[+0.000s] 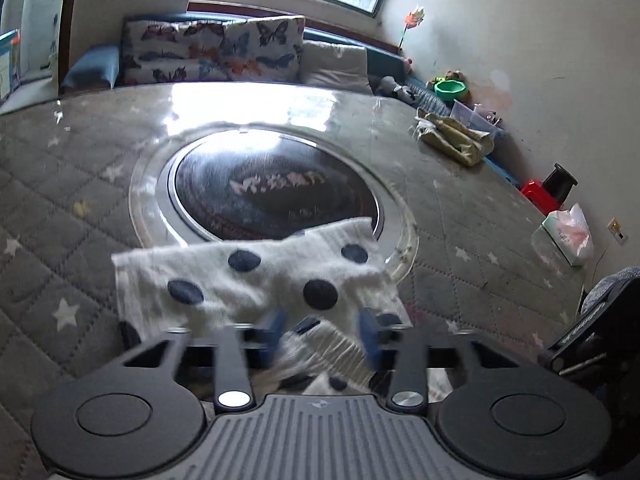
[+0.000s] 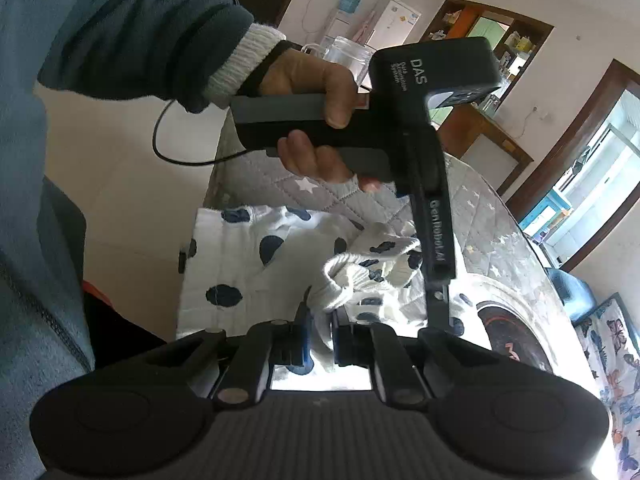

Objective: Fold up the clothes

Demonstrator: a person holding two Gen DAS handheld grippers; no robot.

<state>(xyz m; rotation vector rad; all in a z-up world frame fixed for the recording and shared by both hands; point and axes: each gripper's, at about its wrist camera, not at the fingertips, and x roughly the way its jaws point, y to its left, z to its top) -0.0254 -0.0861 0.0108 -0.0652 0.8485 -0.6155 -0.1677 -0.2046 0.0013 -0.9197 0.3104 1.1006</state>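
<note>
A white knit garment with dark blue dots (image 1: 256, 280) lies on the quilted grey table cover, partly over the round glass inset. My left gripper (image 1: 322, 334) is open with blue pads spread apart, just above the garment's near ribbed edge. In the right wrist view the same garment (image 2: 248, 264) is spread on the table with a bunched part lifted. My right gripper (image 2: 320, 340) is shut on a ribbed fold of the garment (image 2: 340, 280). The left gripper's body (image 2: 436, 216), held by a hand, stands over the garment.
A round glass-covered inset (image 1: 272, 188) sits in the table's middle. A yellow-green cloth bundle (image 1: 456, 136) and a tissue pack (image 1: 568, 236) lie at the right edge. Butterfly cushions (image 1: 212, 52) line a bench behind. A glass jar (image 2: 344, 54) stands beyond the hand.
</note>
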